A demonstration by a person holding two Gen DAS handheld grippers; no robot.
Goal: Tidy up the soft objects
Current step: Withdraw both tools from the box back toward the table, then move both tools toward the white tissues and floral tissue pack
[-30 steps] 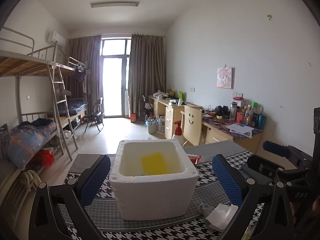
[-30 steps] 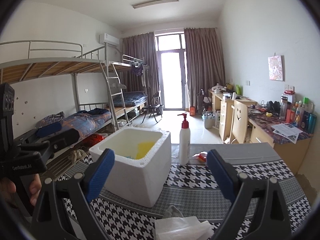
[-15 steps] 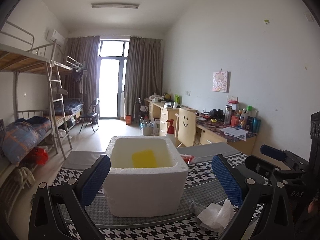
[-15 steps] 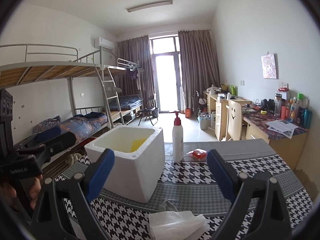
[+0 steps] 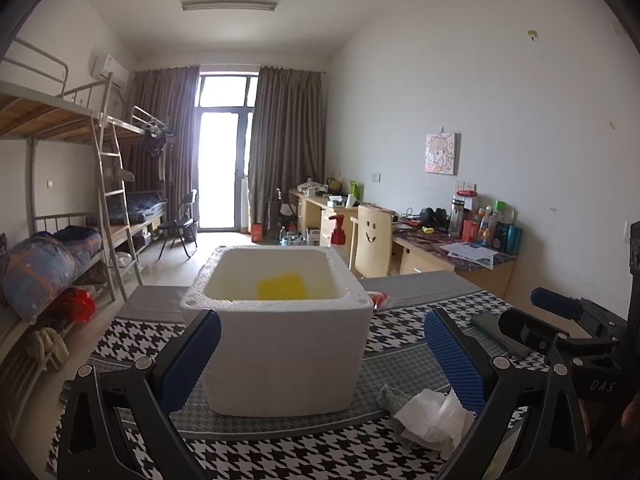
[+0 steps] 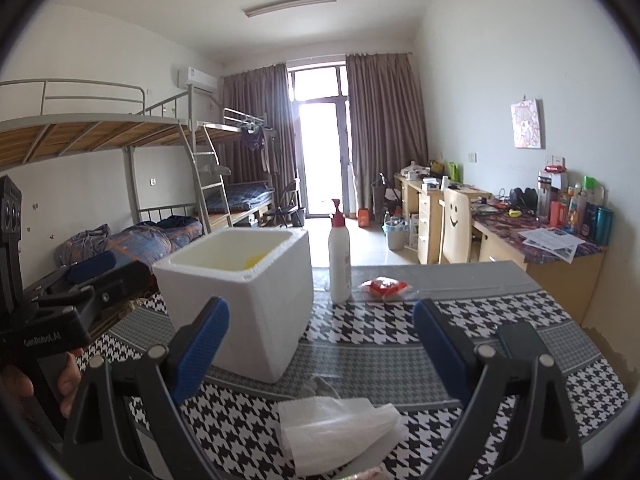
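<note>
A white foam box (image 5: 288, 336) stands on the houndstooth tablecloth, with a yellow sponge (image 5: 281, 287) inside; the box also shows in the right wrist view (image 6: 244, 300). A crumpled white tissue (image 5: 434, 420) lies right of the box, near the front edge; it also shows in the right wrist view (image 6: 340, 432). My left gripper (image 5: 320, 360) is open and empty, in front of the box. My right gripper (image 6: 320, 344) is open and empty, above the tissue.
A pump bottle (image 6: 339, 256) and a small red packet (image 6: 385, 287) stand behind the box. A dark phone (image 6: 520, 340) lies at the right. Bunk beds (image 5: 60, 240) line the left wall and desks (image 5: 440, 244) the right wall.
Both grippers have drawn back and lowered, so the box looks farther and less of its inside shows. The tissue has come more fully into both views. Jaws stayed open.
</note>
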